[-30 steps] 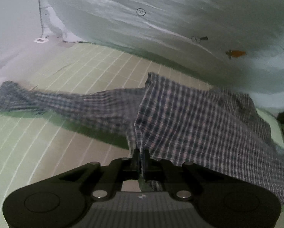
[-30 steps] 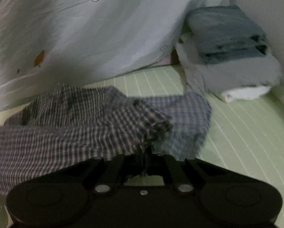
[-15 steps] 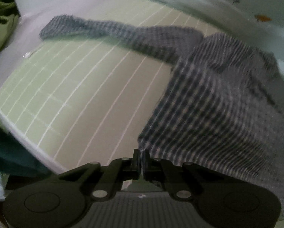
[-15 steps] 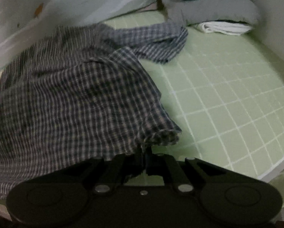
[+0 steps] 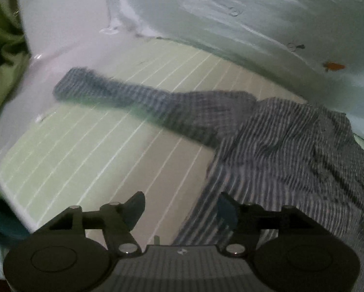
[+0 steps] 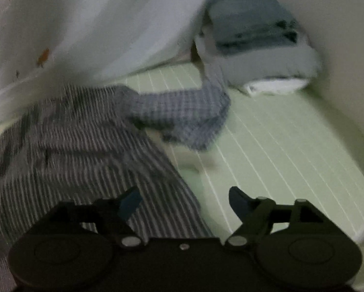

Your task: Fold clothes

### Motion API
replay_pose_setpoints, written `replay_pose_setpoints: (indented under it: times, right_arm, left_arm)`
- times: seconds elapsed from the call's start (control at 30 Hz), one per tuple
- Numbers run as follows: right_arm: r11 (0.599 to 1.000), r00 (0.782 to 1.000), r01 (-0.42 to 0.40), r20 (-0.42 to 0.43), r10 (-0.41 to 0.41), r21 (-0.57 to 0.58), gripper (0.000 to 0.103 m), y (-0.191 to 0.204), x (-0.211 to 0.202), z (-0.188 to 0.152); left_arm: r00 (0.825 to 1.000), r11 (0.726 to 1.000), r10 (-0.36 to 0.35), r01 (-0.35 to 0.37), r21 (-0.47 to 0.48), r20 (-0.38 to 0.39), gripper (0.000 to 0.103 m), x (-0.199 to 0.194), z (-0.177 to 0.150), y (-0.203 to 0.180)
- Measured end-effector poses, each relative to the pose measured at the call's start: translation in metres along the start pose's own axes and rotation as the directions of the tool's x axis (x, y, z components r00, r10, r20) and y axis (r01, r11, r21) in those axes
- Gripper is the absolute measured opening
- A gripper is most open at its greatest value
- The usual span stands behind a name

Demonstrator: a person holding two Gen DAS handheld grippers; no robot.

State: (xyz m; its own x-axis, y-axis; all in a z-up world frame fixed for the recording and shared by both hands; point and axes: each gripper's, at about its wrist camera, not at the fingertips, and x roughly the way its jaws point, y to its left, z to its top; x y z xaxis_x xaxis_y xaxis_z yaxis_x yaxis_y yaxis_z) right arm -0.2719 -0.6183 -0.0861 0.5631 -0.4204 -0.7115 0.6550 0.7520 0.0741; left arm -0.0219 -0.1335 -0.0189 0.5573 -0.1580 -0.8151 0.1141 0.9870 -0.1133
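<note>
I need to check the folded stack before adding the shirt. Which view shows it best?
The right wrist view. The folded stack sits at the far right corner of the green mat, blurred but whole, with the shirt's sleeve reaching toward it. The left wrist view shows none of the stack, only shirt and mat.

We see our left gripper [image 5: 180,209] with its jaws spread wide, nothing between them. The checked shirt [image 5: 286,155] lies rumpled on the green grid mat [image 5: 104,146], one sleeve [image 5: 113,92] stretched out to the left. A pale printed sheet [image 5: 230,12] hangs behind. It's all pretty blurry.
</note>
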Motion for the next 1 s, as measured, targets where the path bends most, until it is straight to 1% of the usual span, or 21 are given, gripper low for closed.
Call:
replay_pose_setpoints:
  times: [0.07, 0.13, 0.2, 0.33, 0.4, 0.5, 0.57, 0.63, 0.67, 0.7, 0.77, 0.83, 0.93, 1.0]
  right_arm:
    - [1.0, 1.0, -0.015, 0.006, 0.015, -0.019, 0.084, 0.007, 0.015, 0.014]
    - [0.998, 1.0, -0.028, 0.012, 0.028, -0.057, 0.084, 0.018, 0.028, 0.028]
    - [0.994, 0.998, -0.058, 0.022, 0.061, -0.093, 0.084, 0.033, 0.044, 0.046]
    - [0.982, 0.991, -0.12, 0.047, 0.128, -0.149, 0.088, 0.066, 0.08, 0.089]
    - [0.973, 0.985, -0.155, 0.047, 0.165, -0.169, 0.088, 0.085, 0.104, 0.111]
    - [0.962, 0.973, -0.222, 0.029, 0.23, -0.157, 0.088, 0.118, 0.144, 0.147]
    - [0.947, 0.952, -0.305, 0.0, 0.307, -0.097, 0.088, 0.138, 0.173, 0.17]
    - [0.922, 0.923, -0.385, -0.024, 0.384, -0.033, 0.088, 0.159, 0.202, 0.194]
    - [0.907, 0.906, -0.42, -0.043, 0.42, 0.012, 0.088, 0.168, 0.22, 0.205]
    - [0.898, 0.895, -0.437, -0.071, 0.44, 0.053, 0.088, 0.176, 0.237, 0.212]
    - [0.876, 0.87, -0.462, -0.125, 0.478, 0.136, 0.088, 0.191, 0.272, 0.224]
    - [0.866, 0.852, -0.458, -0.179, 0.492, 0.202, 0.087, 0.2, 0.294, 0.22]
    - [0.849, 0.821, -0.442, -0.252, 0.513, 0.29, 0.084, 0.21, 0.323, 0.212]
    - [0.841, 0.807, -0.436, -0.274, 0.523, 0.32, 0.082, 0.213, 0.331, 0.205]
  left_arm:
    - [1.0, 0.999, 0.005, -0.005, 0.033, 0.006, 0.07, 0.011, 0.014, -0.01]
    - [1.0, 0.997, -0.002, 0.001, 0.077, 0.008, 0.072, 0.024, 0.028, -0.024]
    - [1.0, 0.994, -0.017, 0.016, 0.109, 0.008, 0.074, 0.037, 0.041, -0.038]
    - [0.997, 0.987, -0.081, 0.081, 0.136, -0.007, 0.077, 0.076, 0.077, -0.065]
    - [0.994, 0.979, -0.11, 0.111, 0.171, -0.014, 0.078, 0.099, 0.097, -0.085]
    - [0.988, 0.962, -0.154, 0.156, 0.223, -0.026, 0.081, 0.134, 0.126, -0.116]
    - [0.979, 0.946, -0.203, 0.205, 0.253, -0.035, 0.084, 0.156, 0.143, -0.14]
    - [0.967, 0.928, -0.25, 0.254, 0.271, -0.049, 0.084, 0.177, 0.158, -0.164]
    - [0.962, 0.924, -0.268, 0.274, 0.266, -0.061, 0.084, 0.187, 0.165, -0.173]
    - [0.956, 0.92, -0.286, 0.295, 0.26, -0.073, 0.084, 0.197, 0.171, -0.182]
    - [0.941, 0.912, -0.321, 0.337, 0.235, -0.107, 0.084, 0.212, 0.175, -0.194]
    - [0.924, 0.902, -0.356, 0.379, 0.208, -0.14, 0.084, 0.227, 0.18, -0.206]
    - [0.894, 0.884, -0.408, 0.438, 0.165, -0.187, 0.084, 0.25, 0.188, -0.223]
    - [0.87, 0.87, -0.442, 0.475, 0.134, -0.217, 0.084, 0.265, 0.193, -0.235]
